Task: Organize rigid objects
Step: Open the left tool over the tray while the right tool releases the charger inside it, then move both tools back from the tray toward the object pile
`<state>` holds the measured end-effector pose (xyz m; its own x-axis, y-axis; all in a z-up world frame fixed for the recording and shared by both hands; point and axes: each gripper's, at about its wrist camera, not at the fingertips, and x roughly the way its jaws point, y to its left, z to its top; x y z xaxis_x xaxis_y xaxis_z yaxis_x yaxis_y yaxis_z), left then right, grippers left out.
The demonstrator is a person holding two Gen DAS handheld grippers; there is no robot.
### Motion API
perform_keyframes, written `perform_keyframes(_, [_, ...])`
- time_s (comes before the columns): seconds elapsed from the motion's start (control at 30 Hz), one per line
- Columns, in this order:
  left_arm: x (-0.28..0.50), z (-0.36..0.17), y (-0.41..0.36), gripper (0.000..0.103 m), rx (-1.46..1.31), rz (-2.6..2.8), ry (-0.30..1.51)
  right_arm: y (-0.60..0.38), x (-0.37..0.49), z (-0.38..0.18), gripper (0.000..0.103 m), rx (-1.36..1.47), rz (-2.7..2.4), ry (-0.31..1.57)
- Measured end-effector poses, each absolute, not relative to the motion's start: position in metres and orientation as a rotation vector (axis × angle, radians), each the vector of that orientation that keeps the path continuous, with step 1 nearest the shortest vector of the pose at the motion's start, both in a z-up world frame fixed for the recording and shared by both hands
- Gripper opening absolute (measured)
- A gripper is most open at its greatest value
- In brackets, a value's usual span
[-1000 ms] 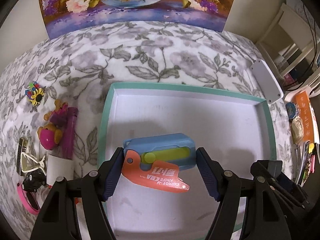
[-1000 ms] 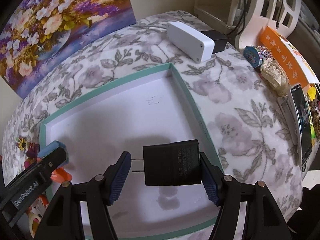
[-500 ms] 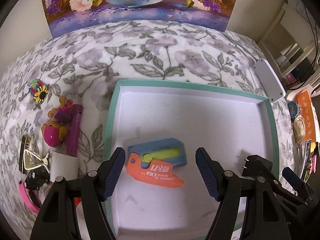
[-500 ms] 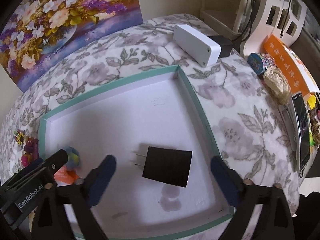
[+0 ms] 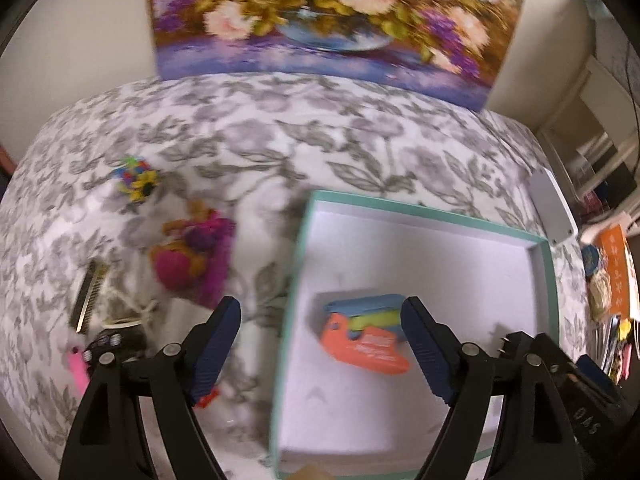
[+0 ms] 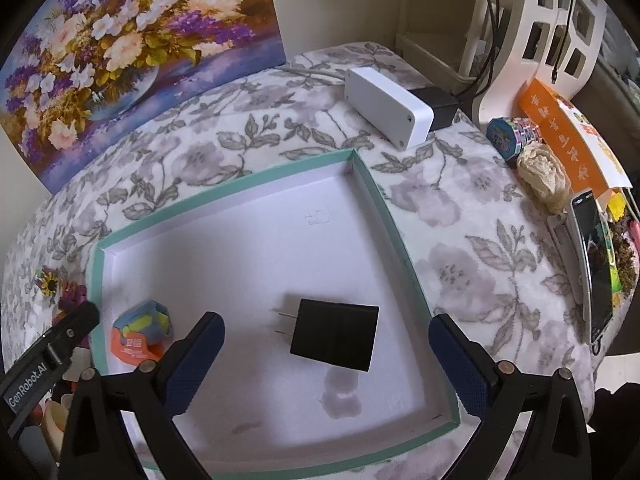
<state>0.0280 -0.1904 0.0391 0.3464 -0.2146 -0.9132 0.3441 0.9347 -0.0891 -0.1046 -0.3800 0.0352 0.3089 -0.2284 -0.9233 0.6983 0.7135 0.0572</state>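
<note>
**Fingers clear of the tray, next pick lies to the left**

Fingers of the right gripper stand spread as wide as they go, empty, above the black two-pronged plug adapter. It lies flat on the white floor of the shallow teal-rimmed cardboard tray, near the right wall and touching neither blue pad. That piece looks placed, so this hand does best to lift straight up and not brush the adapter or the rim.

The left gripper has its jaws opening and nothing between them. It straddles the tray's left wall, one finger over the floral-print cloth worktop, the other just in front of the orange-and-blue plastic toy knife with a yellow-green slider. The knife rests inside the tray, close to the left wall. The left view is smeared, so small detail there is uncertain.

Loose items wait on the cloth well left of the tray: a pink toy car and a small dark object nearest, a gold comb beyond, then a magenta and orange plush toy, and farthest a multicoloured flower trinket.

For the next pick, my judgement is to take the nearest rigid piece first, keep the fingers wide until they bracket it, and come down squarely. The soft cloth may let a thin item like the comb sink, so close low and slowly.
</note>
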Motion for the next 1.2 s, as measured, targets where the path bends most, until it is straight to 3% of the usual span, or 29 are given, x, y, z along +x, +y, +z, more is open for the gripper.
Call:
perform_keyframes(0.57, [0.026,0.084,-0.051,0.083,0.027,-0.081,1.077,-0.277,-0.071,0.093,0.103,0.372,-0.414,0.995])
perform_keyframes(1.2, [0.037,0.039,0.044,0.083,-0.08,0.065,1.219,-0.183,-0.032,0.055,0.103,0.35,-0.194,1.108])
